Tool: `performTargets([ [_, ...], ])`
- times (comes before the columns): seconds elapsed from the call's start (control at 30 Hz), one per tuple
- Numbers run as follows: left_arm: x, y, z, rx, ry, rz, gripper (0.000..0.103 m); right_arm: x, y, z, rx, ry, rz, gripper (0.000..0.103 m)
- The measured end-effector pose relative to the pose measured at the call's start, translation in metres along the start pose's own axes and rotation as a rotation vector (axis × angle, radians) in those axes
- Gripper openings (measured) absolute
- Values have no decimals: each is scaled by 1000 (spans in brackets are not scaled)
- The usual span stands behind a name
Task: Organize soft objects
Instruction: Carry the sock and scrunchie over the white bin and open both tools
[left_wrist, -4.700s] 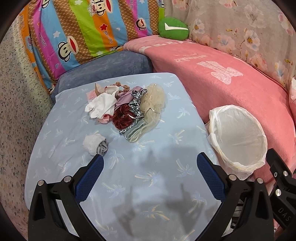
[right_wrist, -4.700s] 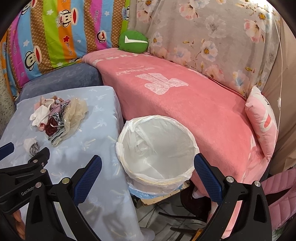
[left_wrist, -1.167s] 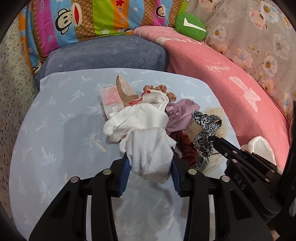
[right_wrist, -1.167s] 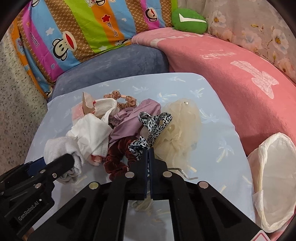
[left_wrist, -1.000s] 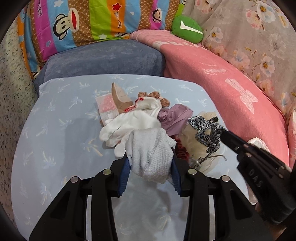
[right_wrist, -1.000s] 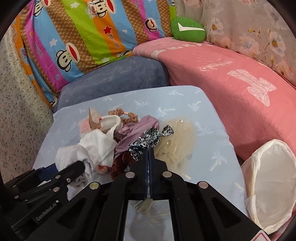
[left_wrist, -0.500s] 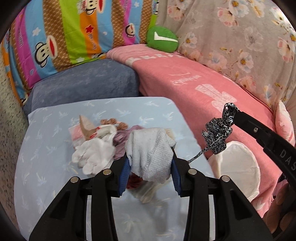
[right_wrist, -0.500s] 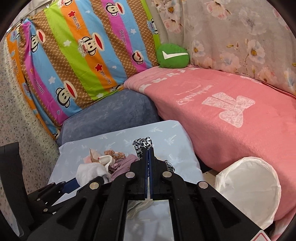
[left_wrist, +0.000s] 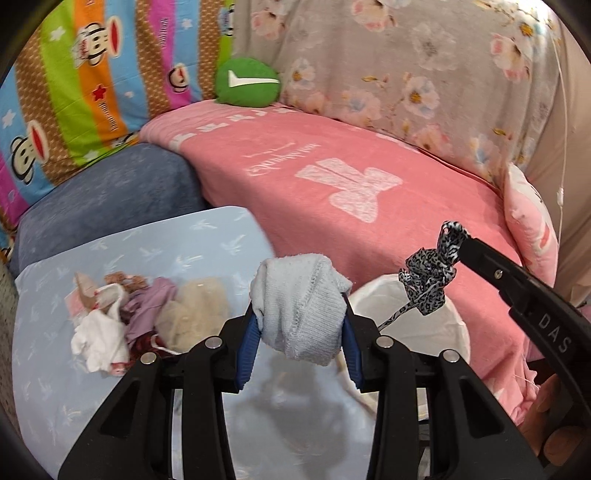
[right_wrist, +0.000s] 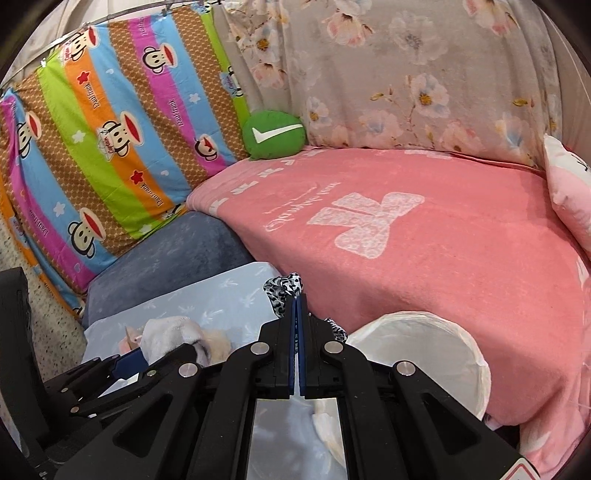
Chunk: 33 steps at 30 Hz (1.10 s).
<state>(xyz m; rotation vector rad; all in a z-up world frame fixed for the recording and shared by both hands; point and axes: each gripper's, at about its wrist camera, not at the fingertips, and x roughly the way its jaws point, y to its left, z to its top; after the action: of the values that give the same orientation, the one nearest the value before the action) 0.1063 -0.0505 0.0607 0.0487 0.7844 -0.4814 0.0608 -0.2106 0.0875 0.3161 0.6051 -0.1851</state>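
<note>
Left claw (left_wrist: 301, 328) raised above the near edge of the table (left_wrist: 207, 236), angled downward, blue pads pressed against both sides of one rolled grey sock (left_wrist: 299, 306), lifted clear of the cloth. Right claw (right_wrist: 297, 291) to the right and a little farther off, also tilted down, jaws fully closed on one leopard-print hair tie (left_wrist: 430, 277), pinched at its top with a loose tail dangling over the rim of one white-lined bin (left_wrist: 417, 328). In the right wrist view, same hair tie (right_wrist: 282, 291) bunched at the closed tips, bin (right_wrist: 424, 343) low on the right, sock (right_wrist: 166, 338) visible low on the left in the other claw. Part of a hand (left_wrist: 550, 424) visible at the far right edge behind the right claw's body. Left on the table, one small heap (left_wrist: 144, 314): one white glove (left_wrist: 98, 334), one purple cloth (left_wrist: 146, 308), one cream mesh piece (left_wrist: 194, 312), one dark red scrunchie only partly seen, one brown scrunchie at the far side, and a pinkish item beneath, too hidden to make out. Beyond the table, one pink blanket (left_wrist: 351, 173) over a sofa, one green cushion (left_wrist: 247, 83) at the far corner, one striped monkey-print cover (left_wrist: 92, 88) on the left.
</note>
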Motion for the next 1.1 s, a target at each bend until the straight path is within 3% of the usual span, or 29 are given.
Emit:
performTargets([
  [0.4,24,-69,0,104,39,-96,41,0,-76,-12,88,25,-86,1],
  [0.53,31,-80,0,117,49,-121,48,3,-85,-14,98,36,-93,1],
  [0.73,32,-83,1,111,15,-75,76,3,-92,-15,109,28,-116,11],
  [0.83,33,-79,3,89,18,-67,78,2,-94,-15,114,25,-118,19],
  [1.1,30,-69,-1,63,15,-40,78,4,-81,-20,90,38,-108,25],
])
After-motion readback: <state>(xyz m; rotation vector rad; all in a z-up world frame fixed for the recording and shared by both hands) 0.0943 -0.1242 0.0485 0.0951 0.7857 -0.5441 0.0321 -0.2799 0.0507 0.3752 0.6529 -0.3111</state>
